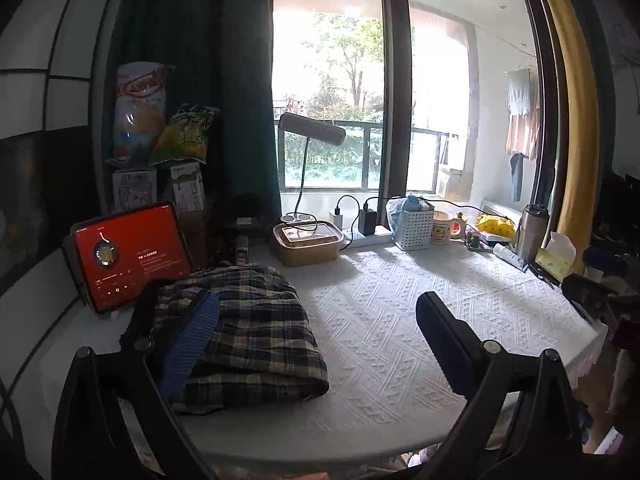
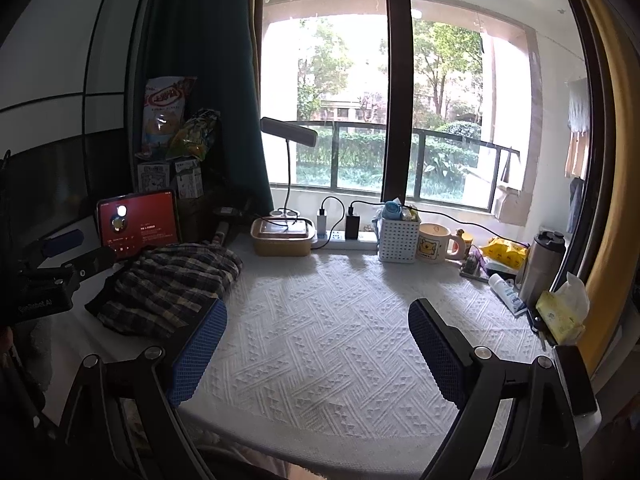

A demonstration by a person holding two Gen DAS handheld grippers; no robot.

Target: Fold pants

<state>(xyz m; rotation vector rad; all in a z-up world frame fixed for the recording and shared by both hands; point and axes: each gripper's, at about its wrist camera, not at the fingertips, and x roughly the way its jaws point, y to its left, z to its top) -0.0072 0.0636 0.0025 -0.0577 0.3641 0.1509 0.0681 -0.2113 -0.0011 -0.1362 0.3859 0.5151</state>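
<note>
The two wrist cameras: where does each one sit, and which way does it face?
Left wrist view: on the left gripper, low above the table, facing the window; its open fingers show, one over the folded plaid pants.
Right wrist view: on the right gripper, further right, facing the same window; its open fingers show, and the left gripper at the left edge.
Shared: pants, tablet, desk lamp, white tablecloth.

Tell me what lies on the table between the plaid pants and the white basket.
Along the back edge sit the tan lidded box and white power strip; between pants and basket otherwise only bare tablecloth, clearest in the right wrist view.
</note>
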